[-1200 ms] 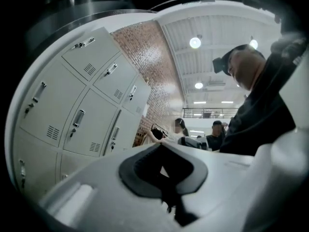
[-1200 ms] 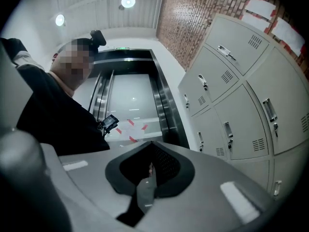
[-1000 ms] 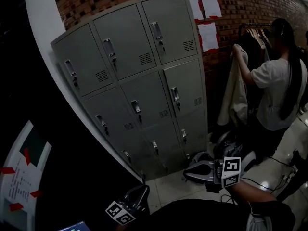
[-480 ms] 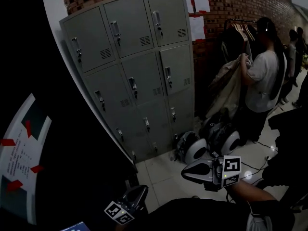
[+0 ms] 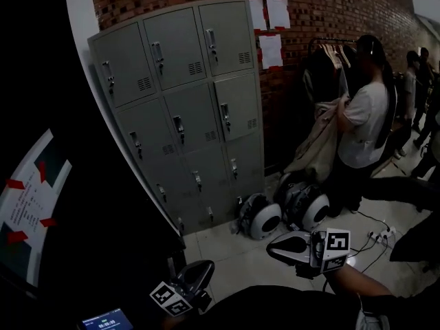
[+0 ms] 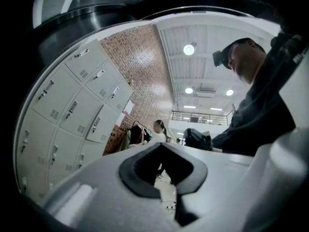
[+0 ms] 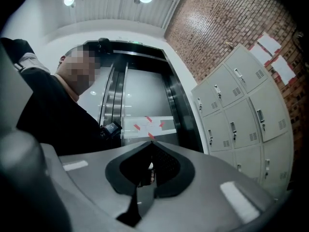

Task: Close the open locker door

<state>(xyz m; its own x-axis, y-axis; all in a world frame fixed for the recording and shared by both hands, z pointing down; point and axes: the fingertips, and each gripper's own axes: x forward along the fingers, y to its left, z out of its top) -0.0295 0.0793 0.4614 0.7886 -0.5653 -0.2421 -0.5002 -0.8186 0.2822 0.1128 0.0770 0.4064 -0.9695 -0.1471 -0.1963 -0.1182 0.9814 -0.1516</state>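
Grey steel lockers (image 5: pixel 185 108) stood against a brick wall (image 5: pixel 330 12), well away from both grippers. The middle door (image 5: pixel 237 107) in the right column hung slightly ajar. The left gripper (image 5: pixel 201 272) and right gripper (image 5: pixel 273 245) were low by the holder's body, each with jaws pressed together on nothing. A person (image 5: pixel 361 126) handled a coat (image 5: pixel 317 146) nearby.

Past the fingers of the left gripper (image 5: pixel 199 272), the locker bank (image 5: pixel 185 108) loses its lower left corner behind a dark panel (image 5: pixel 103 225), and one middle door (image 6: pixel 100 123) may stand ajar (too dim here to be sure). Print on the wall papers (image 5: pixel 269 29) is too small to read. Down-left of those fingers, the phone (image 5: pixel 103 320) runs off the bottom edge.
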